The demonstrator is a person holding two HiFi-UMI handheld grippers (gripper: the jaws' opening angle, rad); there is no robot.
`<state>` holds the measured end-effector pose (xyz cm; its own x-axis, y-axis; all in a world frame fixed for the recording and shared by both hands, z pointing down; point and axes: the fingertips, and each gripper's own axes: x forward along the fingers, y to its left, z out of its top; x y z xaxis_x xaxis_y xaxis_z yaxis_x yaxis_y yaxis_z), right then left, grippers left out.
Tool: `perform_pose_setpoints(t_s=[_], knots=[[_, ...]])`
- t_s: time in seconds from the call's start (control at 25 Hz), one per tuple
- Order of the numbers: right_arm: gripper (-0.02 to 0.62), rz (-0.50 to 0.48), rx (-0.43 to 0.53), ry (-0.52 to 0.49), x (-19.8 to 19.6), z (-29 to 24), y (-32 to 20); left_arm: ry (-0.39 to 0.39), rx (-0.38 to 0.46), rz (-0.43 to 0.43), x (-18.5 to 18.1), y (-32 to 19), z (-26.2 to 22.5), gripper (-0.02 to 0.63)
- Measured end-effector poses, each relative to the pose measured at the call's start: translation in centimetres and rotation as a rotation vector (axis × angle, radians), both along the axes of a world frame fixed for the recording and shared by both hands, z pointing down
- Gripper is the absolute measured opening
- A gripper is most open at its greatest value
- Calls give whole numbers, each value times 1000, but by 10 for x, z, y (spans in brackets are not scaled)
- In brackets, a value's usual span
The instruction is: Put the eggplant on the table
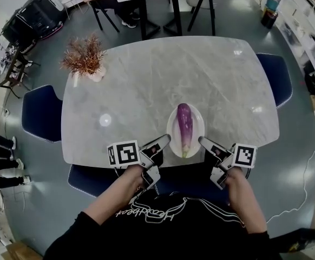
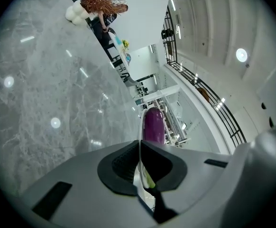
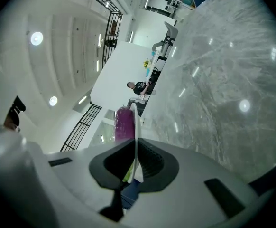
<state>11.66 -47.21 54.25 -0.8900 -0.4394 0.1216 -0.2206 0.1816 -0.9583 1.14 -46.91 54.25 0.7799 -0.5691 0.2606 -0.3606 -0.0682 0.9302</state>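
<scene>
1. A person at the near edge of a grey marble table (image 1: pixel 146 85) holds a white plate (image 1: pixel 198 121) from both sides. The left gripper (image 1: pixel 160 143) takes the rim on one side and the right gripper (image 1: pixel 205 143) takes it on the other.
2. A purple eggplant (image 1: pixel 184 128) lies lengthwise on the plate, its green stem end toward the person.
3. Each gripper view shows that gripper's jaws drawn narrow, with the thin plate rim pinched between the dark pads and the eggplant just beyond.
4. The plate sits over the table's near edge. From the head view it is hard to say whether it rests on the marble or hangs just above it.
5. The step in hand appears to be the carry or set-down of the loaded plate, with the eggplant riding along rather than being gripped itself.
6. The next move likely calls for keeping both grips level so the eggplant does not roll. The plate then has to be settled fully onto the marble, away from the edge, before either pair of jaws lets go.
7. A dried plant (image 1: pixel 85 58) stands at the far left corner, well apart from the plate. Blue chairs (image 1: pixel 40 112) flank the table.
</scene>
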Motion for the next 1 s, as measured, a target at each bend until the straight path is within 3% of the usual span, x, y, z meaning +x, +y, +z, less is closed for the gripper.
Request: perform_pose_setpoints(t_s=[0.52, 0.76, 1.0], knots=[[18, 5, 18, 72, -7, 11, -36, -39, -19, -18, -4, -37, 14, 11], [18, 26, -22, 188, 4, 39, -53, -57, -50, -37, -6, -53, 29, 11], [18, 24, -55, 164, -3, 49, -64, -92, -72, -37, -8, -66, 47, 11]])
